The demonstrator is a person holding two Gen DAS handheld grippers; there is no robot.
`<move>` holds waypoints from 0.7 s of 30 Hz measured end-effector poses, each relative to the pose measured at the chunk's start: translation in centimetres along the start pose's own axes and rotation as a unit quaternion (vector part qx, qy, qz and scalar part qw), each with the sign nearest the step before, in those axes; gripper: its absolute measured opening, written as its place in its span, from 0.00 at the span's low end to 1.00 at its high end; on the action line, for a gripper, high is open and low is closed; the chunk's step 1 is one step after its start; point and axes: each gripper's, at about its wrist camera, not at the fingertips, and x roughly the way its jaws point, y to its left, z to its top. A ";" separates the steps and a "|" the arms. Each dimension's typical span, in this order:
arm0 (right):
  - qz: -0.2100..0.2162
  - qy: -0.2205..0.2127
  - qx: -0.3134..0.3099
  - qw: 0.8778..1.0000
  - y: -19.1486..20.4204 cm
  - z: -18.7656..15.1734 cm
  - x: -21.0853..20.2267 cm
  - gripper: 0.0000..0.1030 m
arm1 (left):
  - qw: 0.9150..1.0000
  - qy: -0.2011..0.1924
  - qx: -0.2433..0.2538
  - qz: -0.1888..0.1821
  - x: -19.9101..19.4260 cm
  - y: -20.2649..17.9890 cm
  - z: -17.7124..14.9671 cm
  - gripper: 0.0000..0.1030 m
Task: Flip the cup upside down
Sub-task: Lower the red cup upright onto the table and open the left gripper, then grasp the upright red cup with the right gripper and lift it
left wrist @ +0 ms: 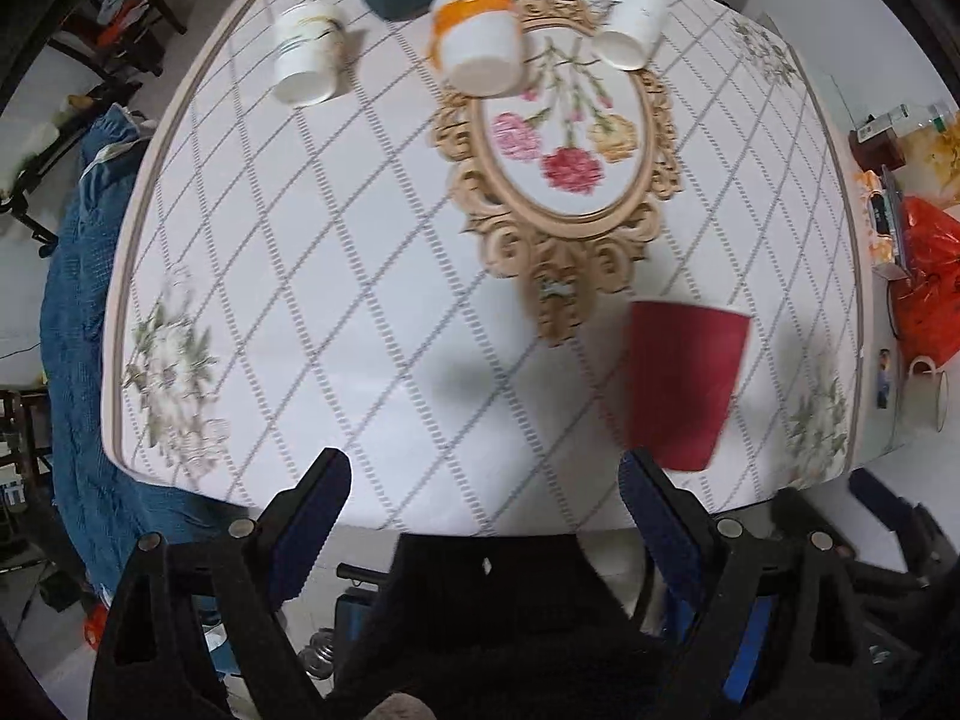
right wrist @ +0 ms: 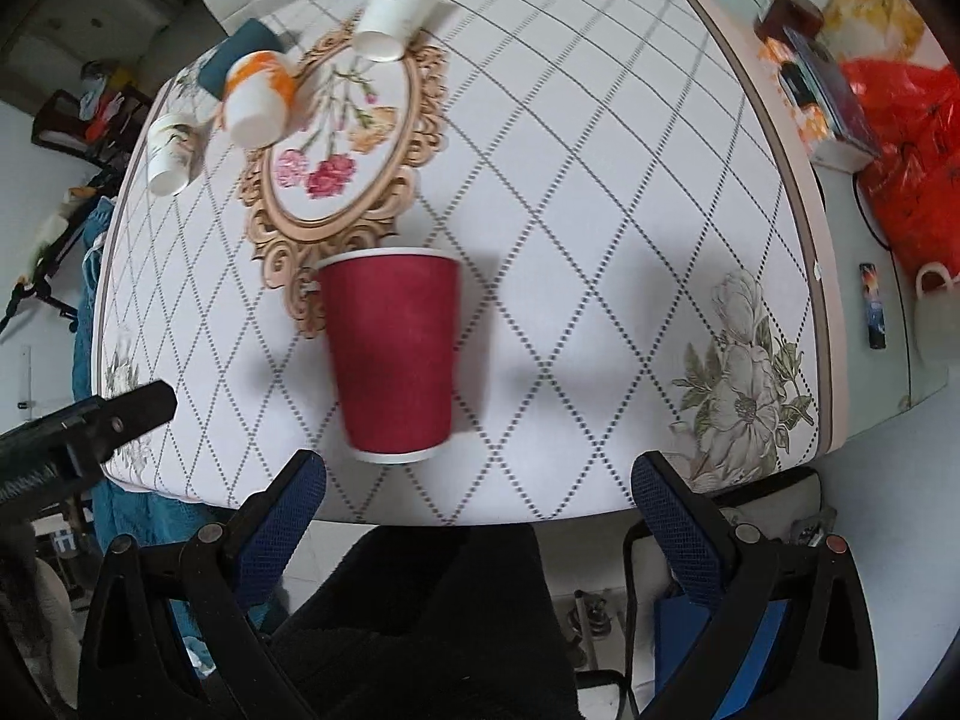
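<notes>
Cup on table, three cups behind.

1. My left gripper has two black plastic fingers, each faced on the inside with a dark blue textured pad.
2. Round metal screws sit on the black arms behind each finger.
3. My right gripper is built the same way: black angled arms with triangular cut-outs, and blue mesh-patterned pads.
4. Its screws are round too, one with a reddish head.
</notes>
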 end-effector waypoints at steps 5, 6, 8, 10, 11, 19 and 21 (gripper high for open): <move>-0.014 -0.011 -0.016 1.000 2.5 -0.4 -1.2 1.00 | 1.000 -0.009 -0.005 -0.007 0.1 2.7 -0.5 0.89; -0.019 -0.013 -0.023 0.999 2.9 -0.4 -1.6 1.00 | 1.000 -0.011 -0.004 -0.007 0.1 3.0 -0.5 0.89; -0.030 -0.015 -0.040 0.999 3.2 -0.5 -2.5 1.00 | 1.000 -0.017 -0.002 -0.009 0.2 3.3 -0.7 0.89; -0.061 -0.025 -0.087 0.994 3.7 -0.2 -3.6 1.00 | 1.000 -0.021 0.002 -0.007 0.4 3.4 -0.9 0.89; -0.080 -0.031 -0.117 0.989 3.9 -0.1 -4.1 1.00 | 1.000 -0.022 0.004 -0.005 0.6 3.4 -1.0 0.89; -0.295 -0.076 -0.544 0.782 8.7 -1.9 -3.0 1.00 | 1.000 -0.013 -0.015 0.001 2.8 3.9 -1.2 0.95; -0.317 -0.074 -0.642 0.694 9.4 -3.6 -1.3 1.00 | 0.999 -0.013 -0.027 0.012 3.2 4.1 -1.1 0.95</move>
